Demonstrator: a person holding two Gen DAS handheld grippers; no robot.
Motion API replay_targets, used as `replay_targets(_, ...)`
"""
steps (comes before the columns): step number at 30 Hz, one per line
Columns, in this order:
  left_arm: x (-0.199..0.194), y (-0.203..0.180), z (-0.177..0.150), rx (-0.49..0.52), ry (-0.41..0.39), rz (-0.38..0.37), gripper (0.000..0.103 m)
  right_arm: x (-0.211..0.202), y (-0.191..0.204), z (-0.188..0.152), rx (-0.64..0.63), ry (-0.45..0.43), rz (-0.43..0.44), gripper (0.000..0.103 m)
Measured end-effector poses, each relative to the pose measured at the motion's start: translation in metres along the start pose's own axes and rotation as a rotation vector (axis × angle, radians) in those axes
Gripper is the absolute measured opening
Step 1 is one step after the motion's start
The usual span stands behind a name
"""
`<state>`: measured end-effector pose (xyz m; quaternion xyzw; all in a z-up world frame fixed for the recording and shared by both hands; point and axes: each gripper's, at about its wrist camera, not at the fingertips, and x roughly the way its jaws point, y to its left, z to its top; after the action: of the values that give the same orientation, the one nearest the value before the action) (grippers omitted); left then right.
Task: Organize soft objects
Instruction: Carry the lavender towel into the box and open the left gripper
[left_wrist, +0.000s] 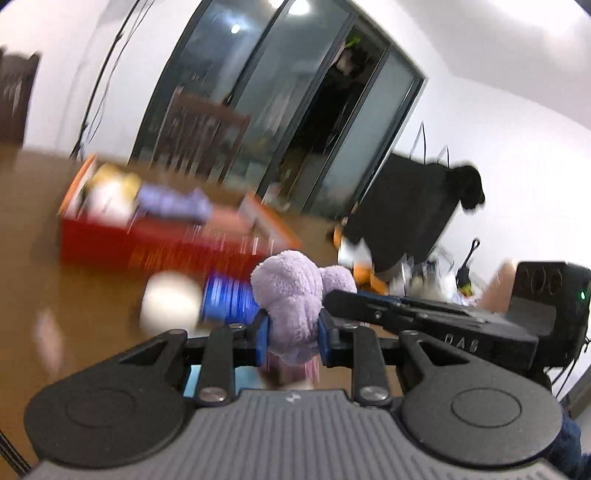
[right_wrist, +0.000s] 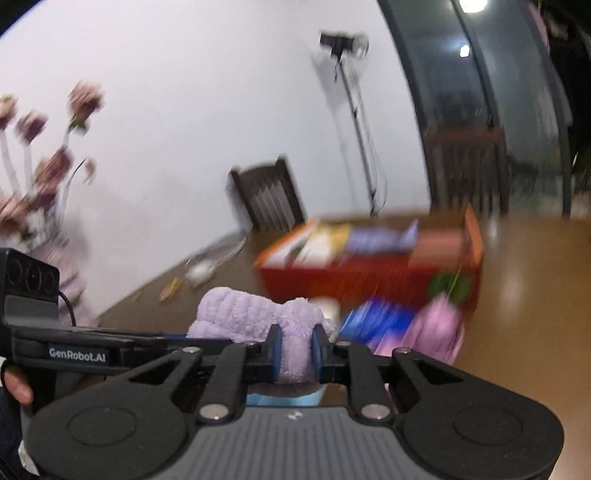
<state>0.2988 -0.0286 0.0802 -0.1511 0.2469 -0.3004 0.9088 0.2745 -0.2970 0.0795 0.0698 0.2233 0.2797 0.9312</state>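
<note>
Lilac plush is pinched at both ends: the left gripper (left_wrist: 293, 328) has its jaws pressed into one bunched end of the headband (left_wrist: 291, 295), and the right gripper (right_wrist: 295, 349) squeezes the other end of that headband (right_wrist: 255, 314), so it hangs between the two, lifted clear of the brown worktop (left_wrist: 33, 236).

Going left to right in the left wrist view, a white ball (left_wrist: 170, 306) lies on the worktop, then a blue pack (left_wrist: 229, 301) just beside it, both in front of the red box (left_wrist: 155, 240). That box already holds a few soft things, among them a pale purple cloth (left_wrist: 170, 202); blur hides the rest. In the right wrist view a pink plush (right_wrist: 436, 328) sits near the box's front corner.

My read: sorting is partway. Some items are boxed, the headband is in transit and not yet placed, and the ball, blue pack and pink plush remain out.
</note>
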Motion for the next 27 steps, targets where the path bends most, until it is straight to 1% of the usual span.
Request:
replay_targets(2,0.039,0.001,0.035,0.023,0.003,0.002,0.026,0.022,-0.024,0.036,-0.021,-0.013,-0.047,0.016)
replay_targets(3,0.061,0.004,0.052,0.029,0.005,0.020,0.026,0.034,-0.037,0.051,-0.021,-0.009,-0.072,0.016)
replay_targets(5,0.108,0.012,0.077,0.026,0.048,0.052,0.026,0.065,-0.065,0.081,-0.014,0.024,-0.114,0.016)
replay_targets(6,0.128,0.019,0.085,0.003,0.071,0.075,0.026,0.080,-0.078,0.092,-0.011,0.048,-0.134,0.016)
replay_targets(7,0.147,0.025,0.091,-0.015,0.098,0.085,0.026,0.100,-0.092,0.103,-0.015,0.092,-0.150,0.016)
replay_targets(9,0.180,0.041,0.098,-0.058,0.145,0.105,0.026,0.131,-0.116,0.112,0.004,0.140,-0.179,0.017)
replay_targets(11,0.204,0.054,0.097,-0.091,0.208,0.128,0.027,0.158,-0.134,0.114,0.006,0.205,-0.196,0.017)
replay_targets(13,0.220,0.062,0.094,-0.097,0.242,0.165,0.030,0.180,-0.146,0.112,0.008,0.258,-0.211,0.017)
replay_targets(15,0.231,0.064,0.090,-0.073,0.252,0.196,0.034,0.194,-0.150,0.108,-0.014,0.283,-0.236,0.017)
replay_targets(17,0.238,0.067,0.091,-0.055,0.262,0.222,0.035,0.203,-0.147,0.105,-0.057,0.276,-0.273,0.017)
replay_targets(18,0.240,0.071,0.093,-0.068,0.263,0.223,0.036,0.208,-0.144,0.103,-0.079,0.278,-0.290,0.017)
replay_targets(20,0.238,0.076,0.096,-0.099,0.258,0.225,0.044,0.215,-0.143,0.099,-0.118,0.287,-0.317,0.018)
replay_targets(22,0.227,0.076,0.099,-0.083,0.231,0.224,0.054,0.220,-0.148,0.097,-0.137,0.289,-0.338,0.024)
replay_targets(24,0.213,0.072,0.105,-0.031,0.206,0.235,0.054,0.216,-0.150,0.095,-0.113,0.282,-0.319,0.028)
replay_targets(25,0.204,0.069,0.108,0.006,0.190,0.250,0.056,0.212,-0.148,0.096,-0.108,0.270,-0.322,0.035)
replay_targets(26,0.196,0.066,0.112,0.033,0.175,0.263,0.057,0.207,-0.146,0.098,-0.115,0.249,-0.326,0.039)
replay_targets(27,0.187,0.063,0.116,0.058,0.157,0.275,0.061,0.201,-0.143,0.101,-0.121,0.229,-0.332,0.046)
